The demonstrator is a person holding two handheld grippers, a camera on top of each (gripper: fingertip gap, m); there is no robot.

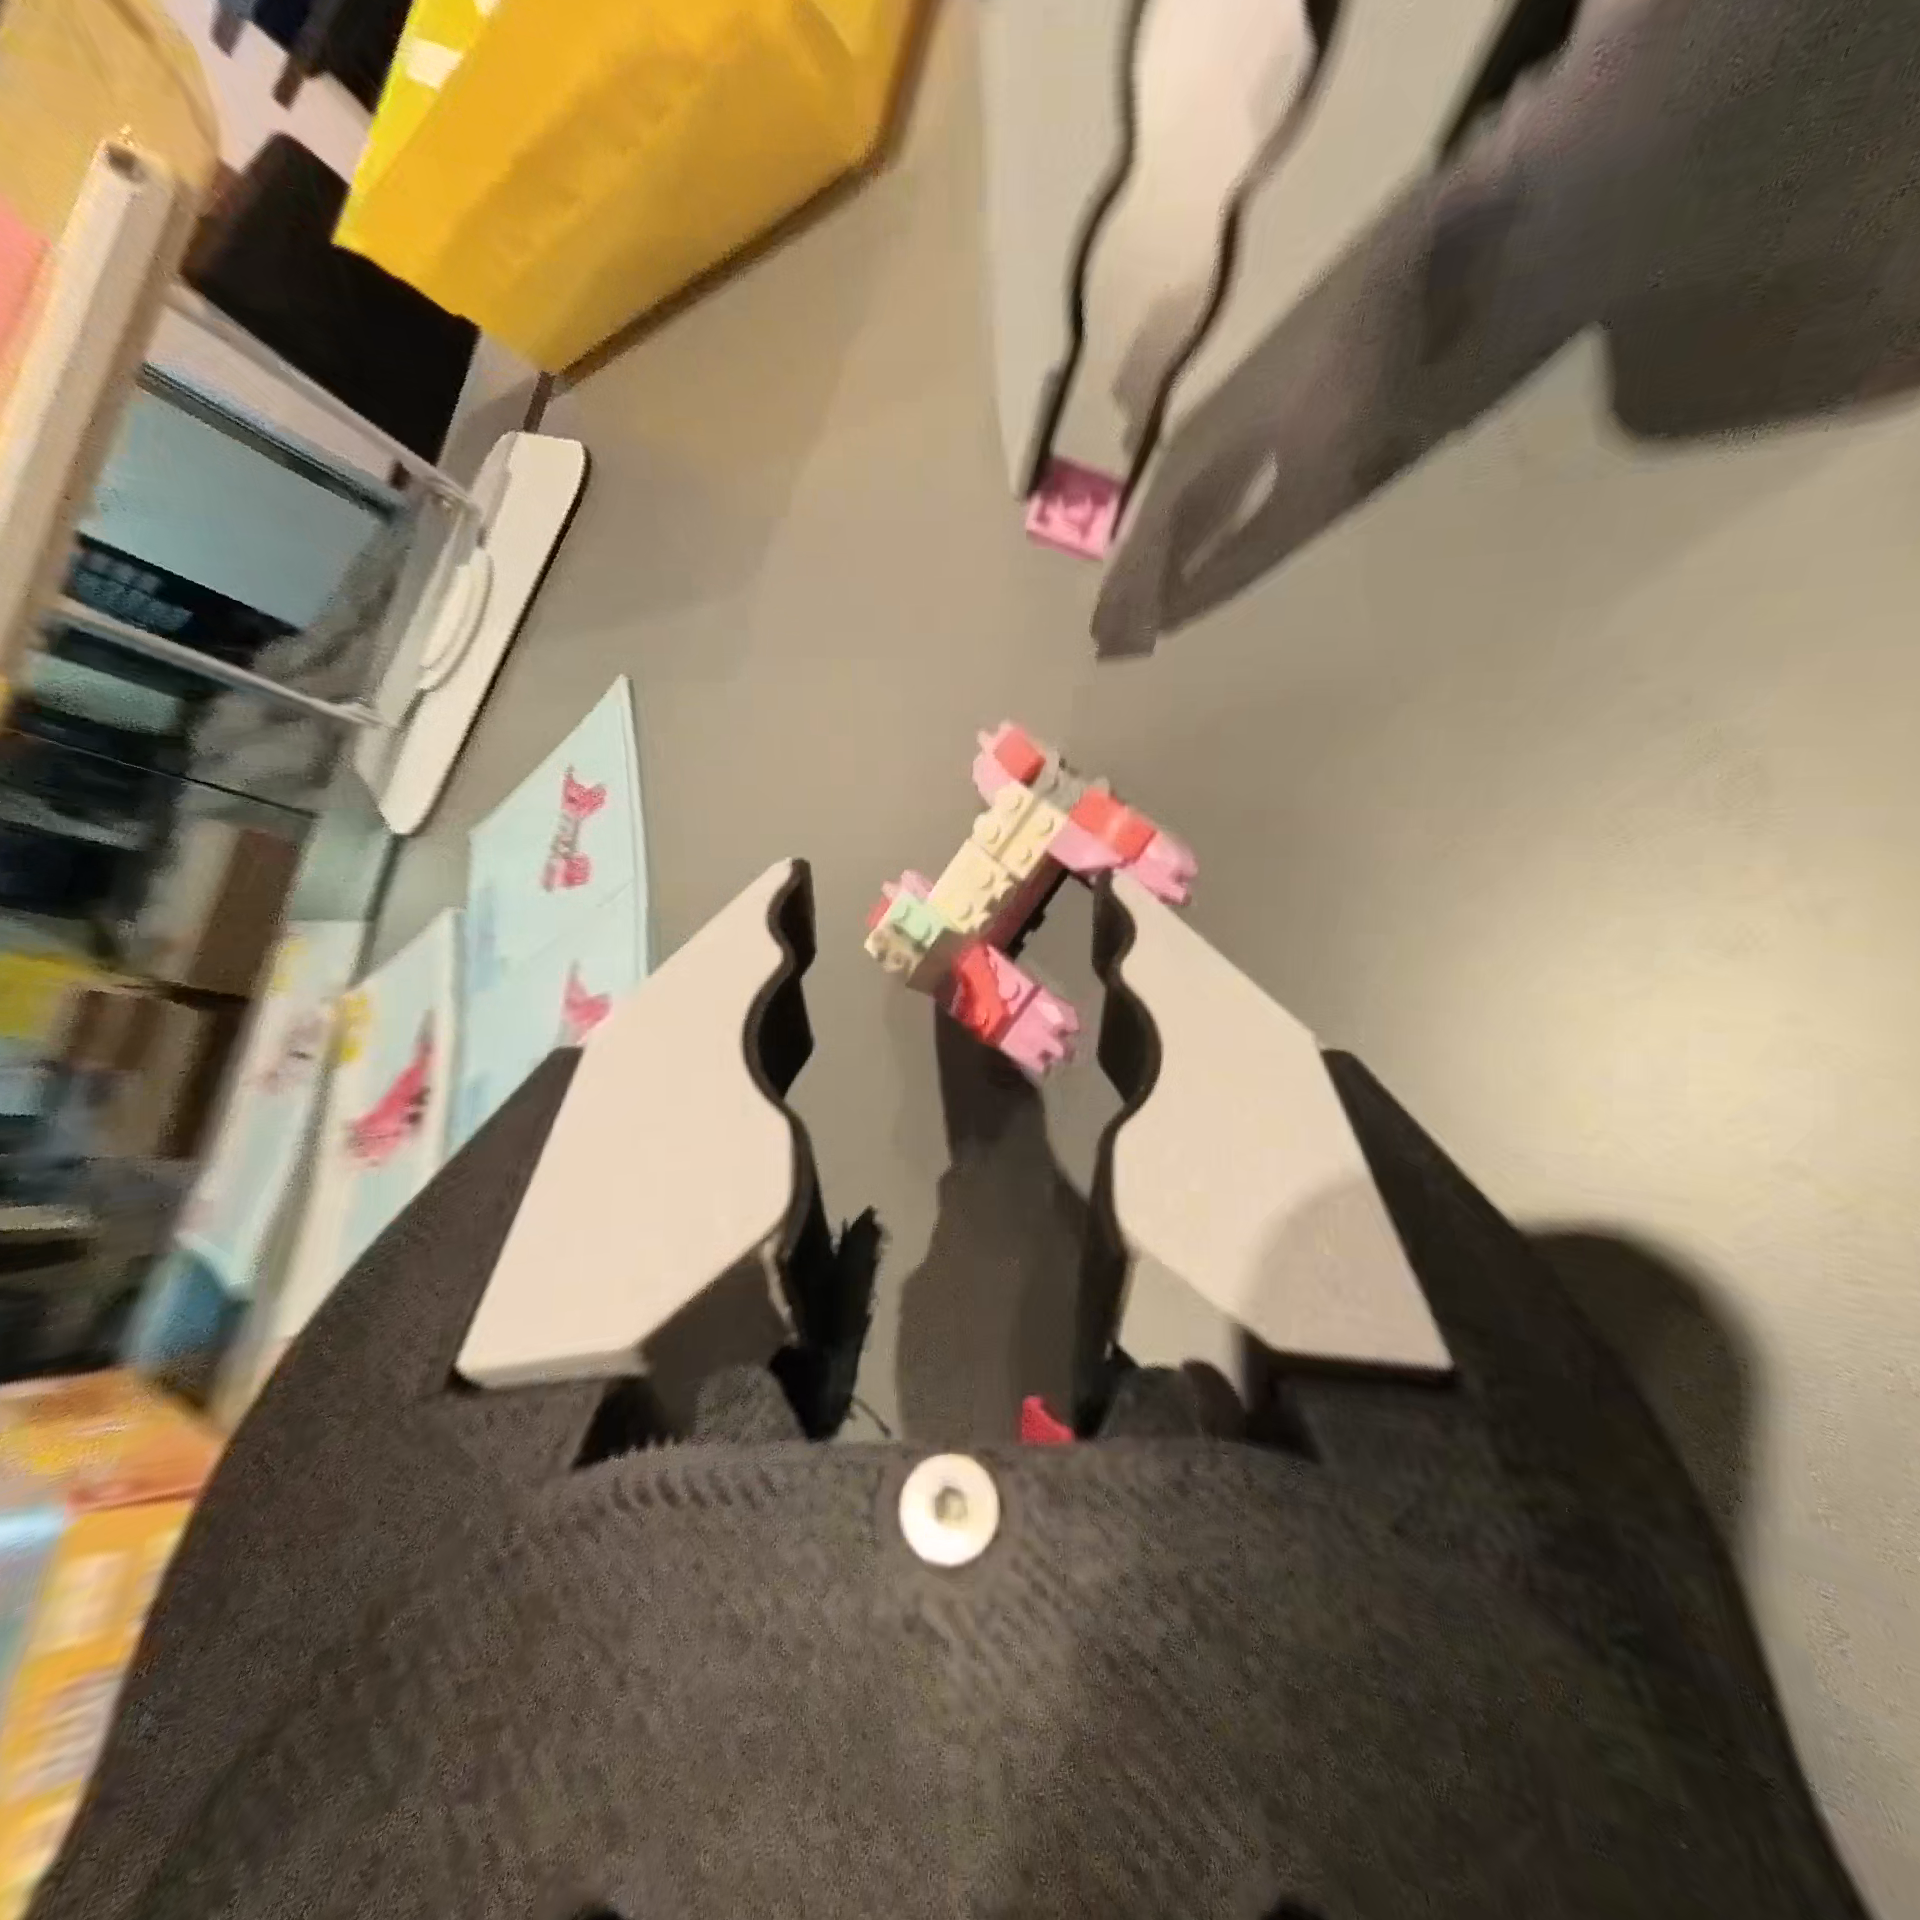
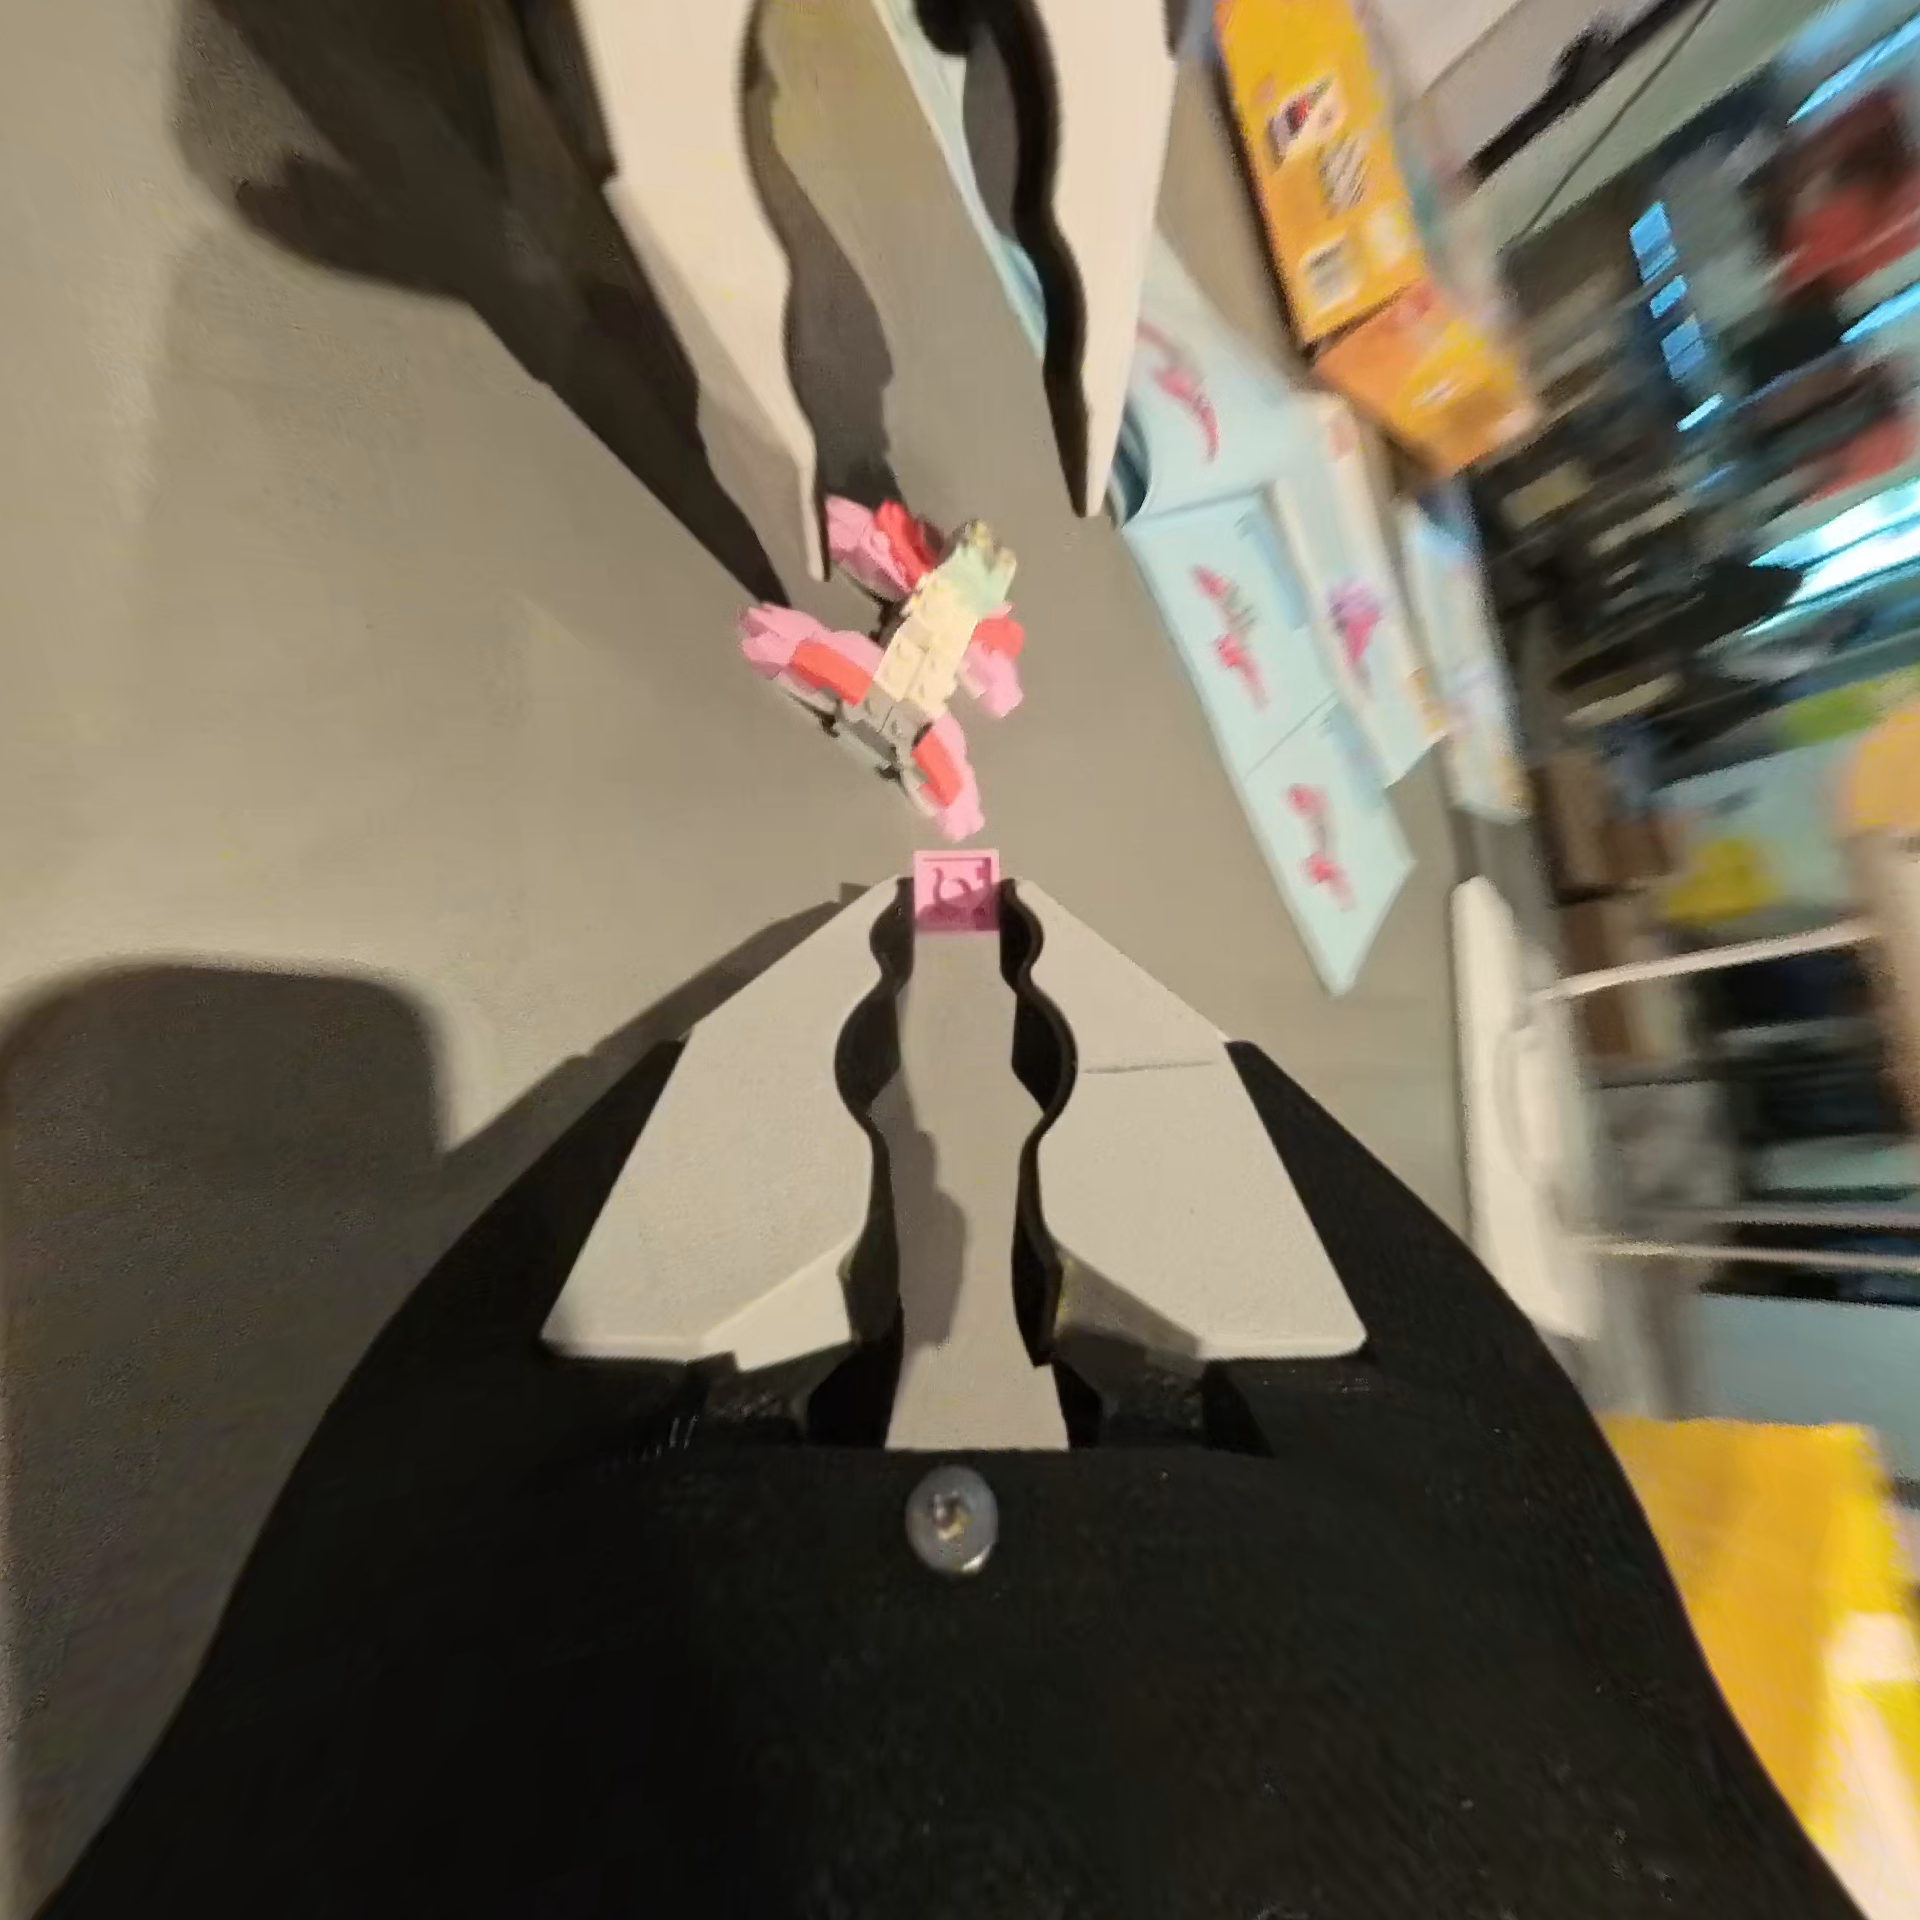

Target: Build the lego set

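- Right gripper (image 2: 958,896) has its fingers pinched on a small pink brick (image 2: 957,885), right at the tips, held above the grey table (image 2: 364,623).
- Left gripper (image 1: 951,914) hangs with its fingers spread wide, nothing between them.
- The half-built lego model (image 1: 1023,899) (pink, red, cream and a touch of mint) sits on the table just past the left fingertips, between the two grippers.
- Off to the side: pale blue instruction sheets (image 2: 1273,686) lying flat, a yellow bag (image 1: 623,156) beyond, blurred.
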